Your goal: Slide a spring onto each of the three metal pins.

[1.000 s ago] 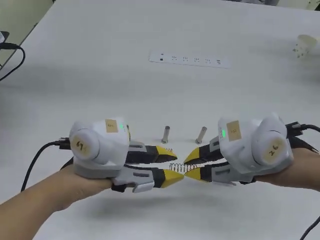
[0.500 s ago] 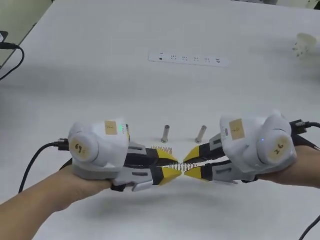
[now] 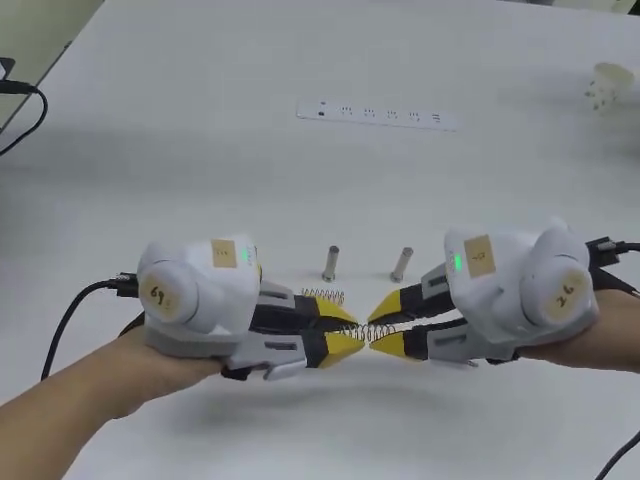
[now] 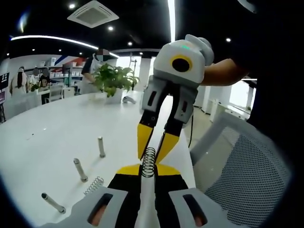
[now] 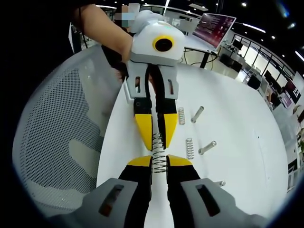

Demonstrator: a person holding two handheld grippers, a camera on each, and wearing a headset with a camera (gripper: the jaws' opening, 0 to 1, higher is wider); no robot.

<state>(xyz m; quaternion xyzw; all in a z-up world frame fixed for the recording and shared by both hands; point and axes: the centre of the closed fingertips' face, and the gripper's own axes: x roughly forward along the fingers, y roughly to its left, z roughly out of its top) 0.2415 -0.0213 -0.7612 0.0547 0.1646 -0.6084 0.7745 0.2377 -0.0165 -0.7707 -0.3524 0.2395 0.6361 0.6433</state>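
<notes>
A thin coiled steel spring is held above the white table. The left claw and the right claw are each clamped on one end. It looks light, soft and easily bent, so a gentle hold near one end seems best.

**White table**: the work surface beneath both grippers.
**Power strip**: white, lying flat on the table well ahead of the left gripper and the right gripper.
**Small white cup-like object**: far ahead of the right gripper, to its right.
**Black cable**: far ahead and left of the left gripper, at the table's edge.
**Mesh chair**: just right of the left gripper.
**Potted plant**: far ahead of the left gripper, slightly left.
**Ceiling vent**: overhead.
</notes>
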